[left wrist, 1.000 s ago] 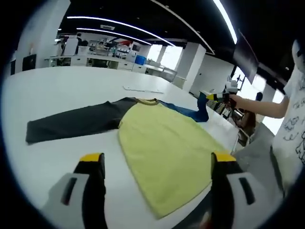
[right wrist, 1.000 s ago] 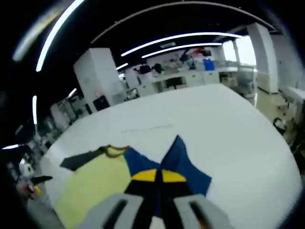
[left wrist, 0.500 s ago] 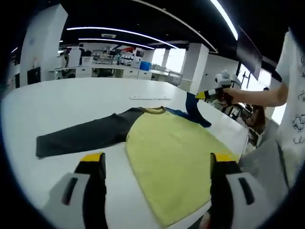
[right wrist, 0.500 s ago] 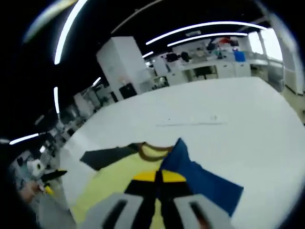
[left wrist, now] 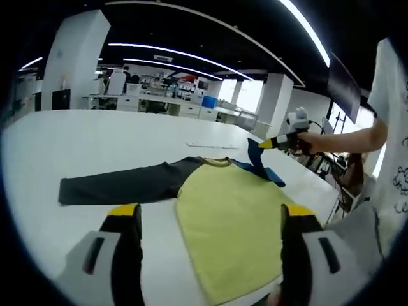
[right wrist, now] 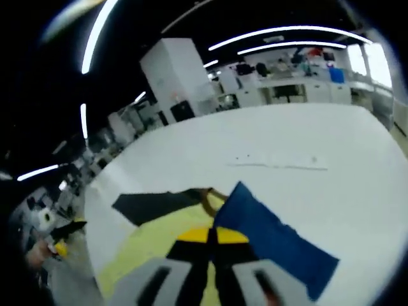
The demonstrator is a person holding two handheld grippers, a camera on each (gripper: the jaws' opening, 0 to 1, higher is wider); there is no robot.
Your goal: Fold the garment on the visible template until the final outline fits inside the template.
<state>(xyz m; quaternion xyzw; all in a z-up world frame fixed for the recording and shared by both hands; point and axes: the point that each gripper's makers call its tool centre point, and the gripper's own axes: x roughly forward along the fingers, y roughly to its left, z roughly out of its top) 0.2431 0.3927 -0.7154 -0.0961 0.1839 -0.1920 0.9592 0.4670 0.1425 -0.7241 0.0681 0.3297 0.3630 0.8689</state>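
Blue sleeve (right wrist: 271, 236) further inward (pinched)

No text, label or number can be read.

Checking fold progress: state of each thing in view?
Left tongs: open, hovering over the garment's hem.
Right tongs: shut on the blue sleeve.
Blue sleeve: lifted, being folded inward.
Grey sleeve: flat, spread out.
Yellow body: flat on the white table.
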